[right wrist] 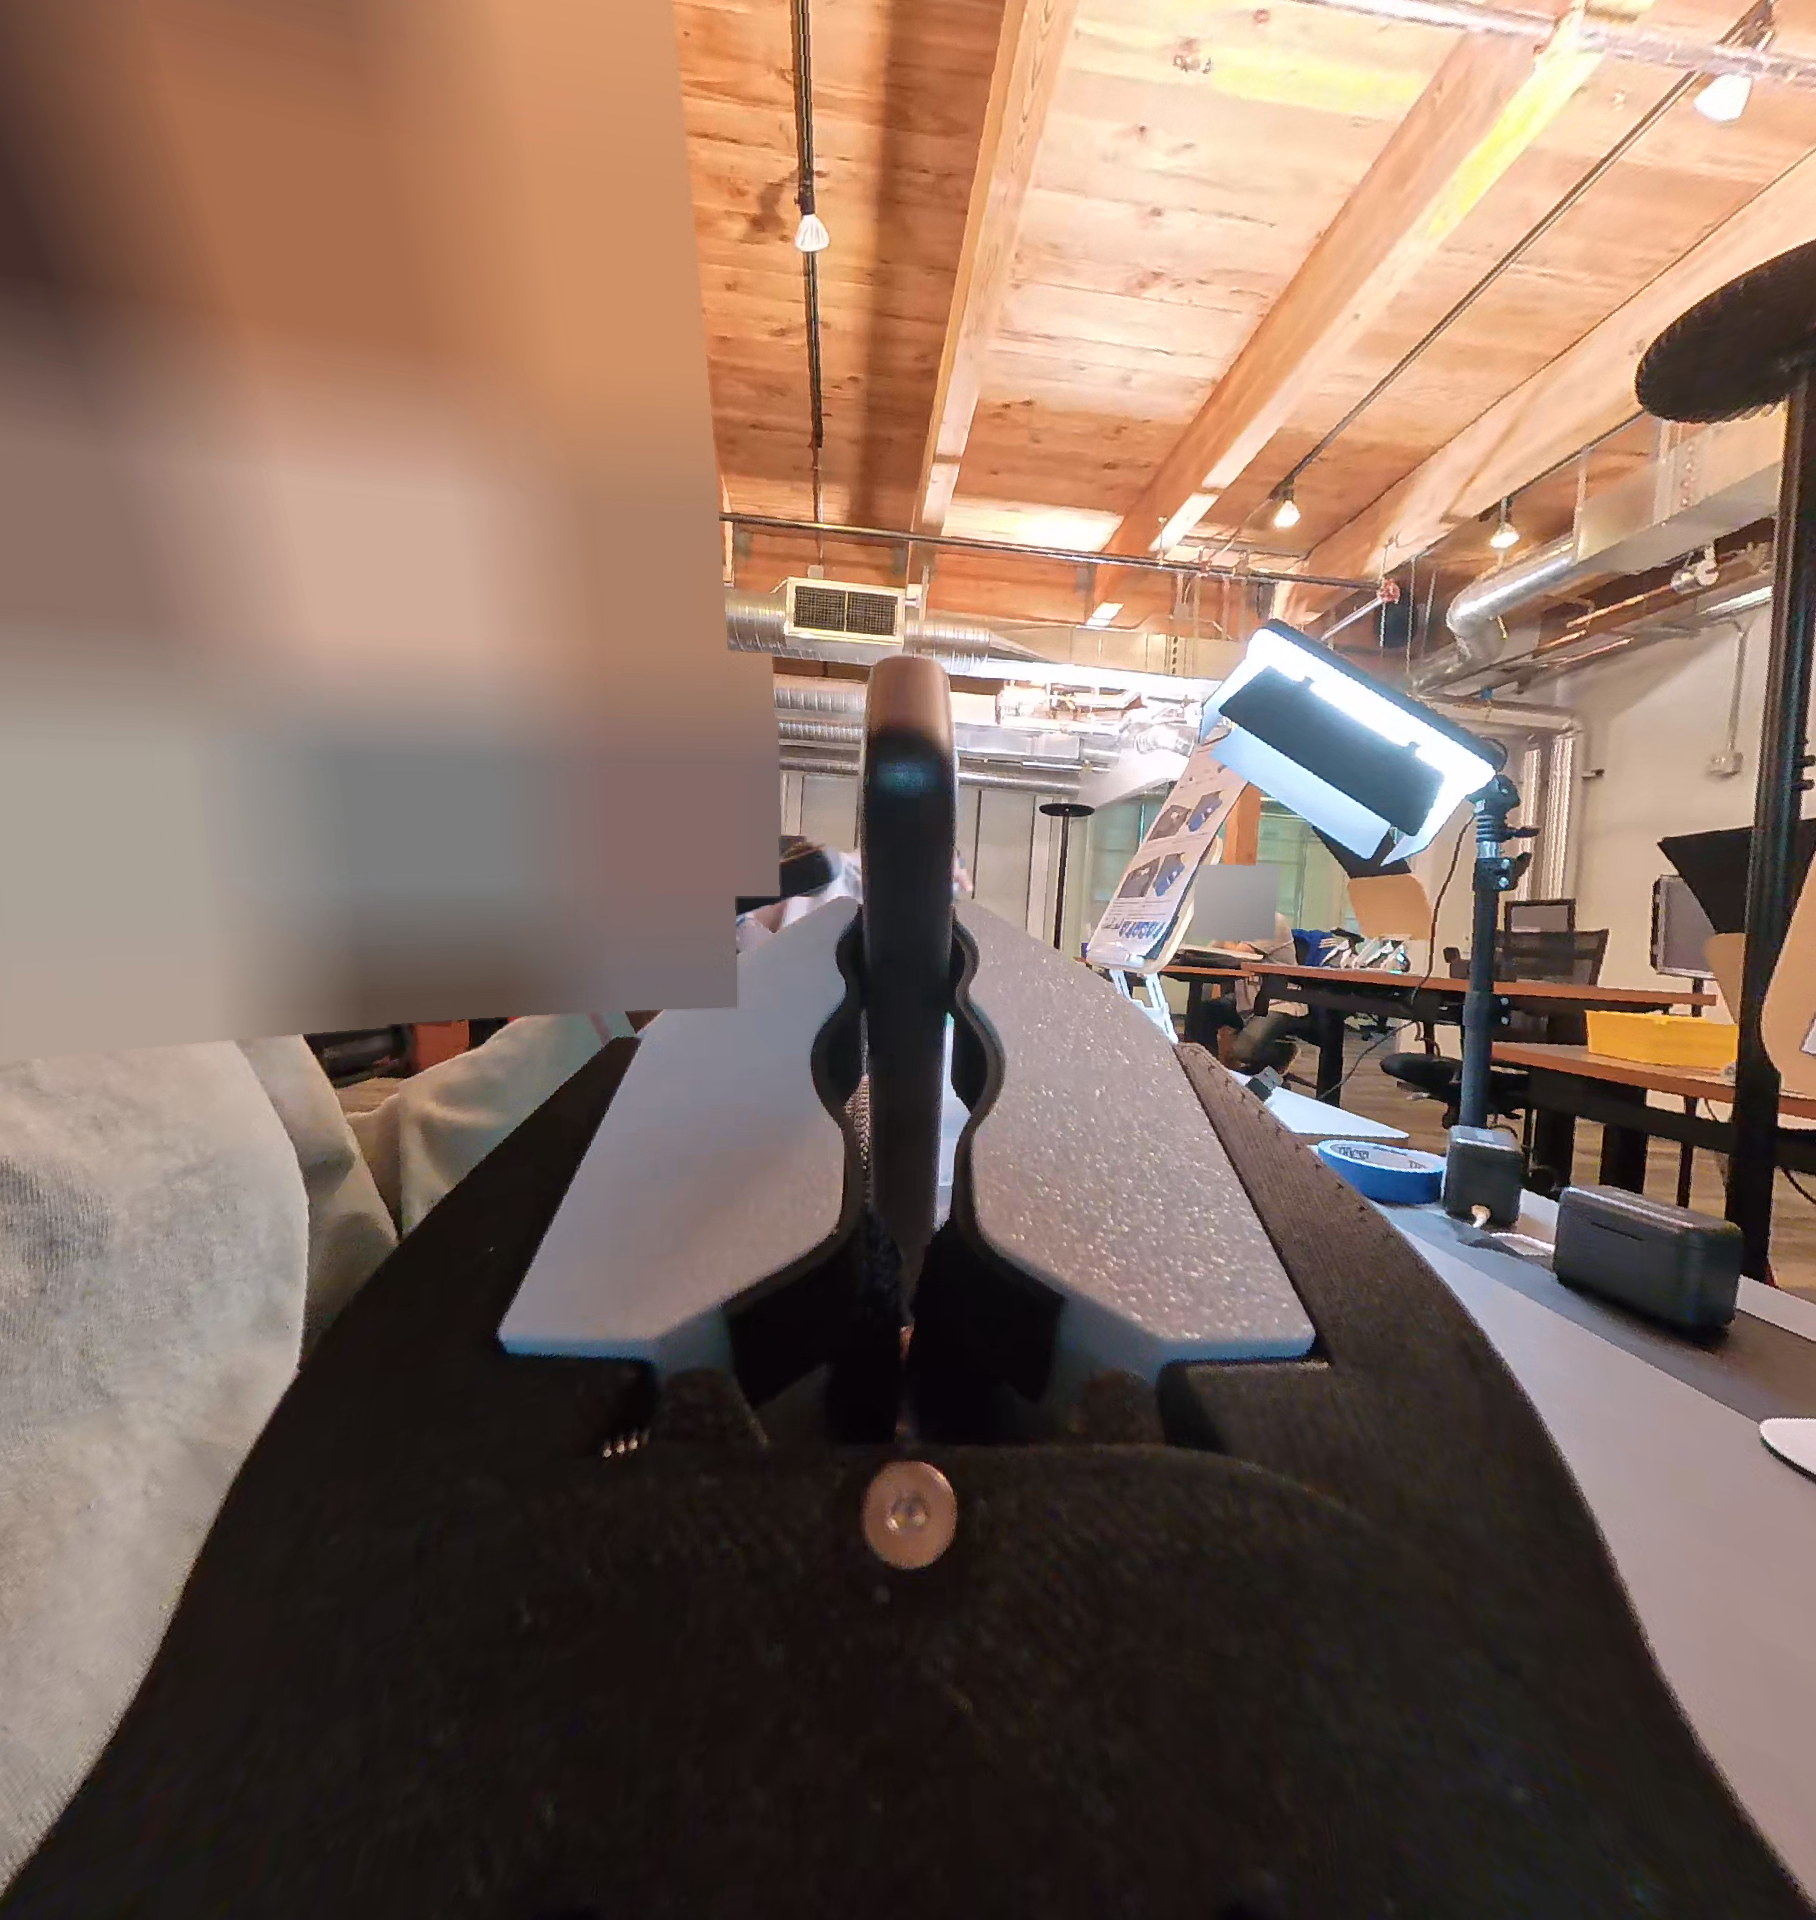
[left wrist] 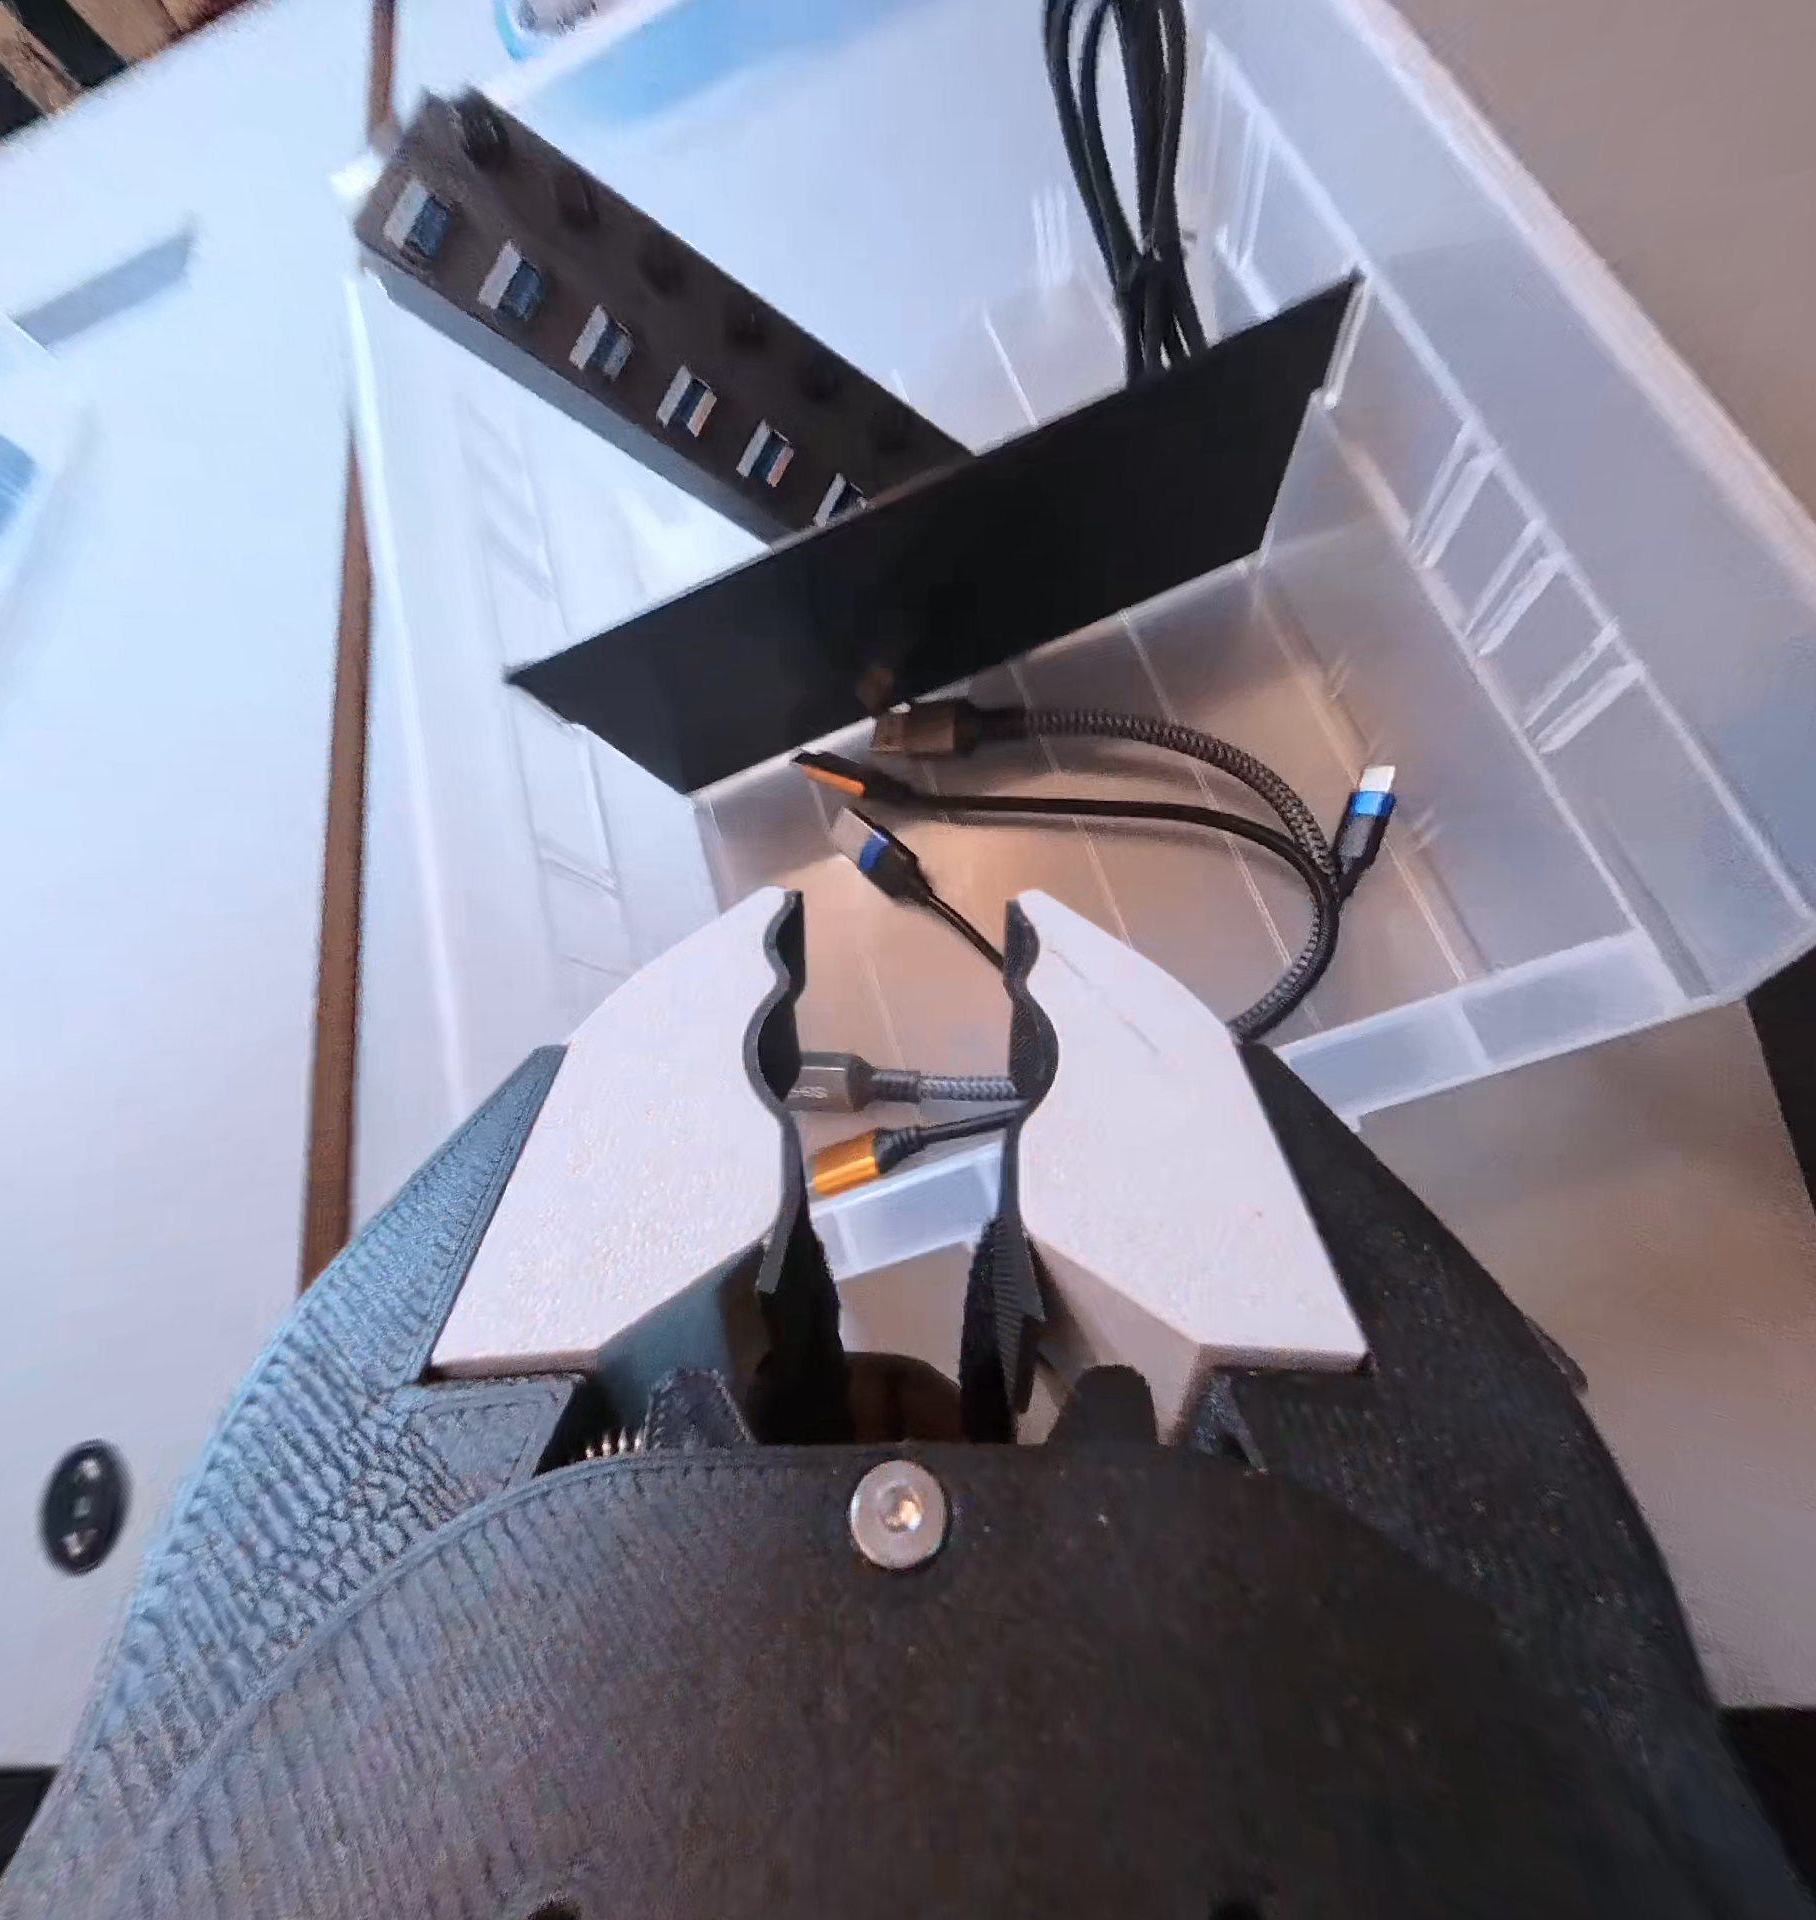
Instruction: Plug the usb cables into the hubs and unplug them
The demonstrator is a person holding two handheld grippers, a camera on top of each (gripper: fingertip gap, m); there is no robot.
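In the left wrist view, a long black USB hub with a row of blue ports lies at the upper left. Several USB cables lie in a clear plastic bin: a blue-collared plug, an orange plug, a grey plug and a gold plug. My left gripper is open and empty above the bin's near end. My right gripper points up and away and is shut on a slim black object seen edge-on; I cannot tell what it is.
A black divider crosses the bin, with a black cable bundle behind it. The bin sits by a white table. The right wrist view shows a grey sleeve, blue tape, a dark case and a light panel.
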